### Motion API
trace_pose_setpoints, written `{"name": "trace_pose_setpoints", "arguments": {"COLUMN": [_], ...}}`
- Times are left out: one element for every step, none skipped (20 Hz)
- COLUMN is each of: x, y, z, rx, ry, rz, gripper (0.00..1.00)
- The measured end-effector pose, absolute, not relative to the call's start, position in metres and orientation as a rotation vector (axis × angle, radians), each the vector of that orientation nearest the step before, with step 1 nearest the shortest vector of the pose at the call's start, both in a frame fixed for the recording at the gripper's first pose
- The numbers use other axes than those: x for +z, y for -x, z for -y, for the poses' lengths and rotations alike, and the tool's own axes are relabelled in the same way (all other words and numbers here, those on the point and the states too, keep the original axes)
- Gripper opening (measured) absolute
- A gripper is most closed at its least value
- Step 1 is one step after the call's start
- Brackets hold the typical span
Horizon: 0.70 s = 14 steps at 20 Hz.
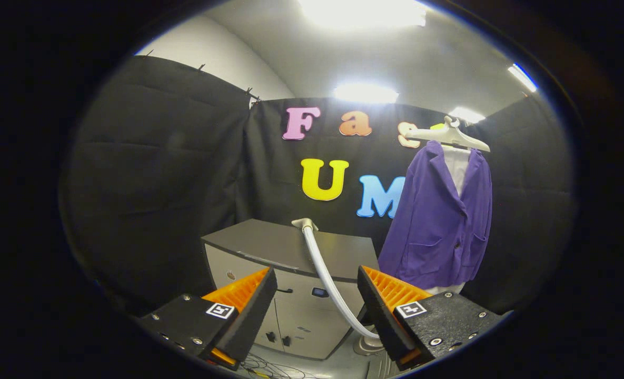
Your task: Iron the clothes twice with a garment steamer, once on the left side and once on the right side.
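Approaching the steamer hose.
I am holding my hand-held gripper apart, empty; the hose could snag, tugging the jacket.

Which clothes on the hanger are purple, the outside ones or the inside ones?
The outside jacket is purple. The shirt under it is white, peeking out at the collar. Both hang beyond the open tongs.
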<state>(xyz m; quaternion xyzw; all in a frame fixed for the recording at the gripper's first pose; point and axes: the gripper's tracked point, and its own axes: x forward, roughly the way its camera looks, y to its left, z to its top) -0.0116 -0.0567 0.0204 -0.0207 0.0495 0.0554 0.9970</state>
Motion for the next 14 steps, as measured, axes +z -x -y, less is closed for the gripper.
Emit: {"name": "trace_pose_setpoints", "arguments": {"x": [0.027, 0.035, 0.041, 0.049, 0.055, 0.061, 0.067, 0.074, 0.079, 0.083, 0.083, 0.085, 0.088, 0.090], "y": [0.013, 0.013, 0.012, 0.009, 0.003, -0.004, -0.011, -0.021, -0.032, -0.046, -0.059, -0.073, -0.087, -0.101], "z": [0.056, 0.052, 0.049, 0.049, 0.053, 0.052, 0.047, 0.042, 0.039, 0.036, 0.031, 0.030, 0.029, 0.024], "rx": [0.128, 0.154, 0.173, 0.173, 0.163, 0.154, 0.150, 0.147, 0.139, 0.136, 0.134, 0.120, 0.101, 0.095], "ry": [0.051, 0.057, 0.066, 0.082, 0.097, 0.108, 0.115, 0.122, 0.131, 0.142, 0.160, 0.182, 0.200, 0.210], "rz": [-0.095, -0.085, -0.077, -0.070, -0.066, -0.062, -0.054, -0.046, -0.037, -0.036, -0.043, -0.050, -0.053, -0.057], "gripper": [0.95, 0.95, 0.95, 0.95, 0.95, 0.95, 0.95, 0.95, 0.95, 0.95, 0.95, 0.95, 0.95, 0.95]}}
